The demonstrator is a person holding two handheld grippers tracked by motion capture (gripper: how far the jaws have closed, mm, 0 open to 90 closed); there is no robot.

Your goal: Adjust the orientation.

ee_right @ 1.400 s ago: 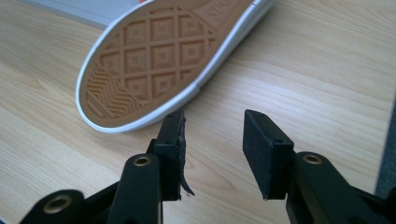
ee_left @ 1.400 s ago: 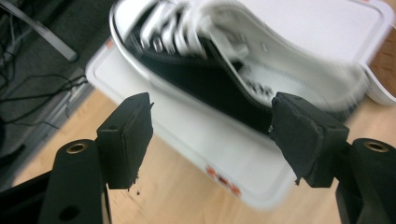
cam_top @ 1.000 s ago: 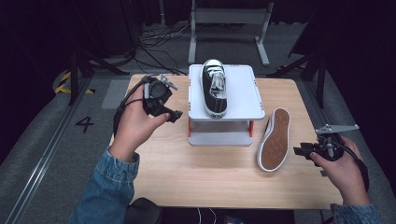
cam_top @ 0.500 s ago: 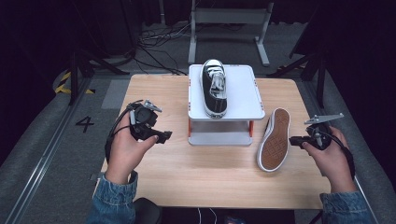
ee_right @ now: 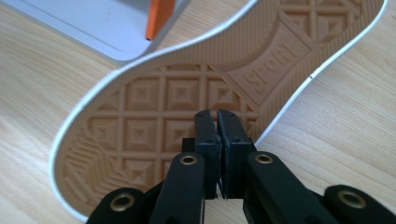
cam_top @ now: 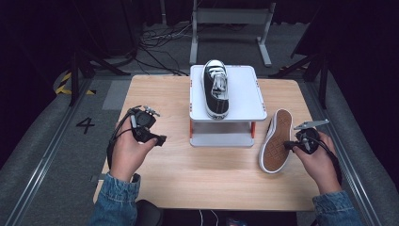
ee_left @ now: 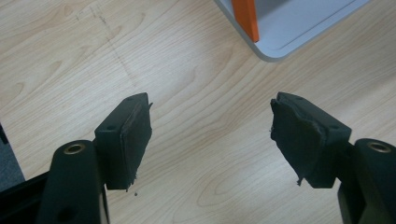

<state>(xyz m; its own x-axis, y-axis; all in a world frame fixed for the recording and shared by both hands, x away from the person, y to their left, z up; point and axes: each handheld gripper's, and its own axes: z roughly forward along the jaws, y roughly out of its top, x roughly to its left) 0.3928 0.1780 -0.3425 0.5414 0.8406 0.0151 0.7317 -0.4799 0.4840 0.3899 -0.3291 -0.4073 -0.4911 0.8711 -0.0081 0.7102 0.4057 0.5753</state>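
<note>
Shoe [cam_top: 275,141] lying sole-up on table [cam_top: 164,94], right of white stand [cam_top: 244,94]; its mate [cam_top: 216,88] sitting on top. I'm holding right gripper [ee_right: 217,122] closed, empty, just beside sole edge. Left gripper [ee_left: 210,135] gaping, empty. I'm judging: open right jaws before gripping rim.

The table [cam_top: 179,183] is topped in pale, matt wood grain. The stand [cam_top: 244,96] looks like smooth grey-white plastic with orange posts. A tan rubber sole [ee_right: 187,93], ribbed and waffle-patterned, is edged in white. Matt black, frayed pads [ee_left: 135,135] are seen on the left gripper [ee_left: 210,135]. Denim sleeves [cam_top: 115,202] are worn.
</note>
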